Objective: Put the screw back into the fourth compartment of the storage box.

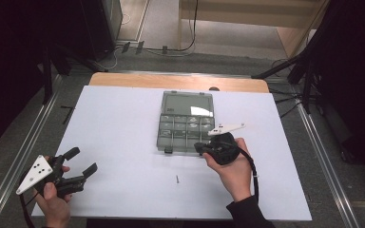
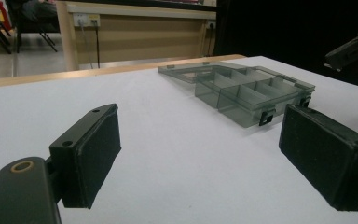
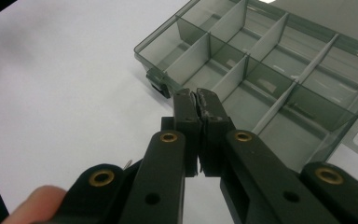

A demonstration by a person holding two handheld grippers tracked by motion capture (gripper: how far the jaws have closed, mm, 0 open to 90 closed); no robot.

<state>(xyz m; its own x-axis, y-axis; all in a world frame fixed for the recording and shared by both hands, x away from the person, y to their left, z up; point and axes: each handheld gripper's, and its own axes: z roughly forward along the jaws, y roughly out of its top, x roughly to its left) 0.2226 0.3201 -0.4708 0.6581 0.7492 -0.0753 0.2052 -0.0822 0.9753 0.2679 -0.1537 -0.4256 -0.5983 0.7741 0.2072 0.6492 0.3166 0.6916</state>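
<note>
Smoky see-through compartment box [image 1: 186,129], lid flipped open and lying flat on the far side, sitting in the middle of the white table [image 1: 114,142]. Rows of little pockets inside, with small pale bits in some — too small to name. Long side of the tray running left to right across the table, two black latches [image 2: 266,117] on the near edge. Right at that near edge, by the right-hand corner: the right gripper [image 1: 204,146], much nearer the box than the other one. Tips hanging just over the near pockets [image 3: 223,88], jaws squeezed together with almost no gap. Something thin maybe pinched between the tips, but too small to tell. Next move probably a short push forward and down into a pocket, so the pick of pocket matters most. A tiny dark screw [image 1: 177,179] lying alone on the table, nearer the person, between the two hands. Far off at the near left corner — the left gripper [image 1: 83,161], jaws spread wide, nothing held, pointing across the bare table toward the box.
</note>
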